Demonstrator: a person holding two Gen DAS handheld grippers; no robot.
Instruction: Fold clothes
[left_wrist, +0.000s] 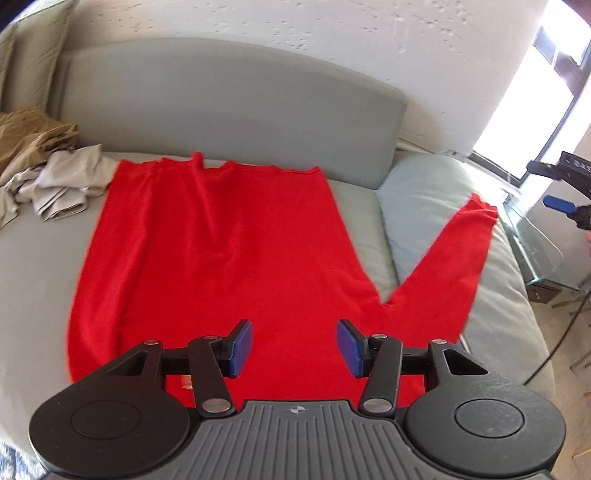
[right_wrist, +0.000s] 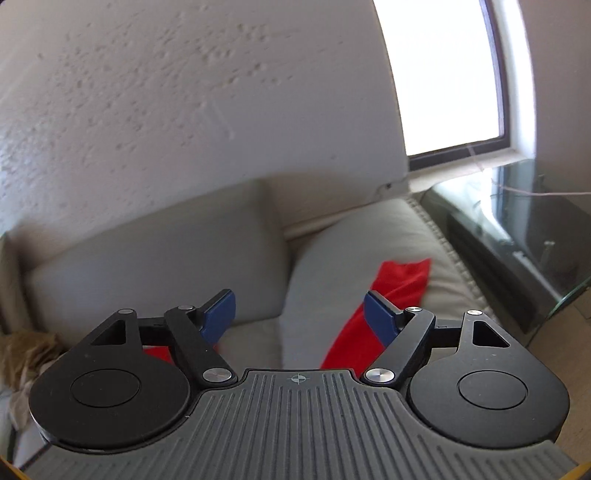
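Lying flat beneath spread left tongs (left_wrist: 294, 349), red garment (left_wrist: 229, 258); right tongs (right_wrist: 300, 316) likewise apart, empty.

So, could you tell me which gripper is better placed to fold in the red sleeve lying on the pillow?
Right gripper: open, directly over the red sleeve.

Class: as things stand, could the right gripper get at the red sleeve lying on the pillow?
Probably yes. The right gripper has its jaws open, and the red sleeve lies uncovered on the pillow just ahead.
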